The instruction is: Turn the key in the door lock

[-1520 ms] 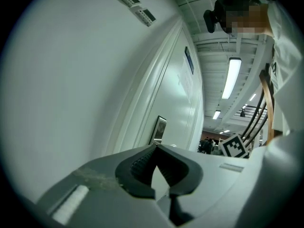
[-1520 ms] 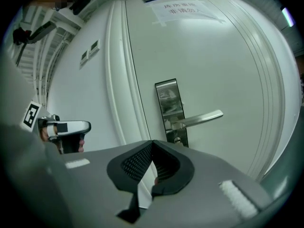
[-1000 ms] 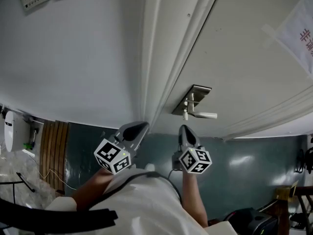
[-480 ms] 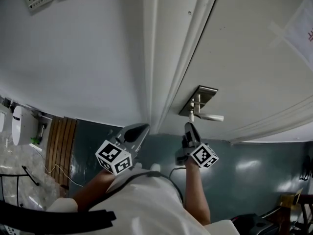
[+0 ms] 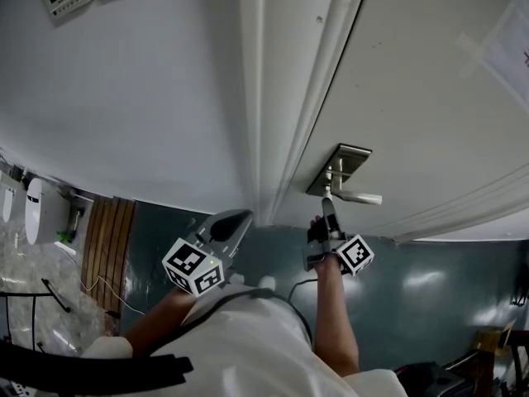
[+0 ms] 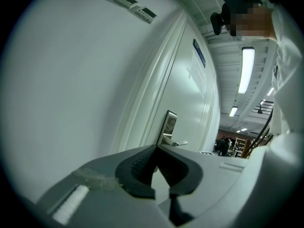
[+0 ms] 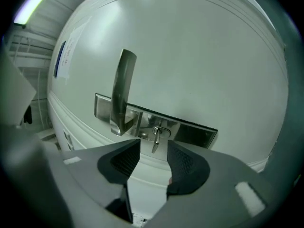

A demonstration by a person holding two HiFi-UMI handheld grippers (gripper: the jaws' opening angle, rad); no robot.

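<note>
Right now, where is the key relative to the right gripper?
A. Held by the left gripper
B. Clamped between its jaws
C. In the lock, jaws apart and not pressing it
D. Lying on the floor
C: the right gripper view shows the key sticking out of the lock, while the right gripper has jaws that have just been opening and stand apart, no pad on it.

Silver key [image 7: 156, 138] in metal lock plate [image 7: 191, 130].

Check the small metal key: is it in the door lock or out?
In. The small metal key sits in the silver lock plate beside the lever handle, its head sticking out towards the camera.
</note>
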